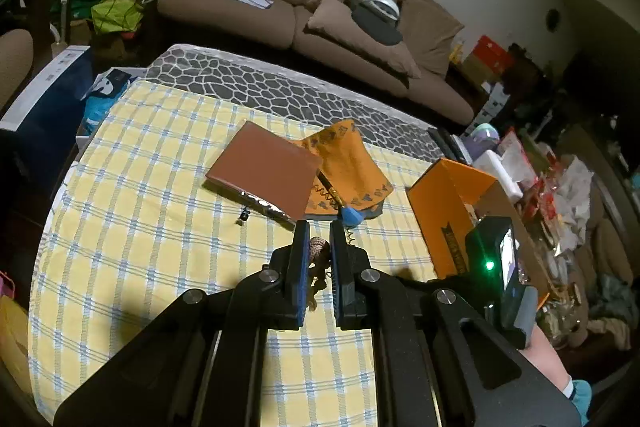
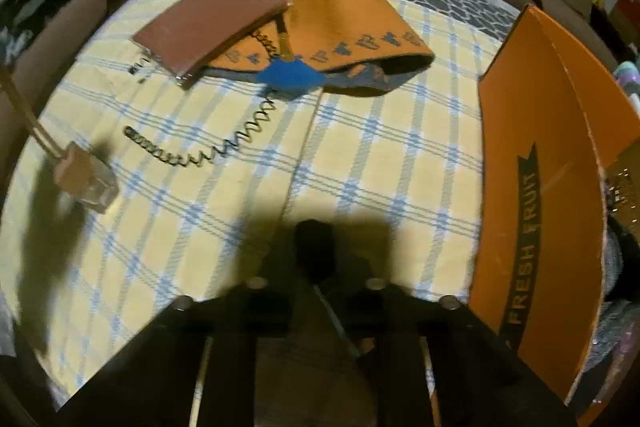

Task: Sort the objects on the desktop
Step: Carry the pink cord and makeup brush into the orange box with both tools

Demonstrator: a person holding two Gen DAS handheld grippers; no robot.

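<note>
Claws both tilt down over the checked worktop [image 2: 360, 155]. Left claw [image 1: 319, 227] pinches a small braided cord [image 1: 318, 249]. Right claw [image 2: 314, 247], dark and blurred, is pressed together; notebook [image 2: 208, 23], orange cloth [image 2: 340, 7] and blue-based pen [image 2: 290, 73] lie ahead, orange box [image 2: 536, 187] to its right.

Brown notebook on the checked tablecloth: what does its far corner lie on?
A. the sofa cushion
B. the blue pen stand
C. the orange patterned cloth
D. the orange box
C: the brown notebook overlaps the edge of the orange patterned cloth, well clear of the orange box.
</note>
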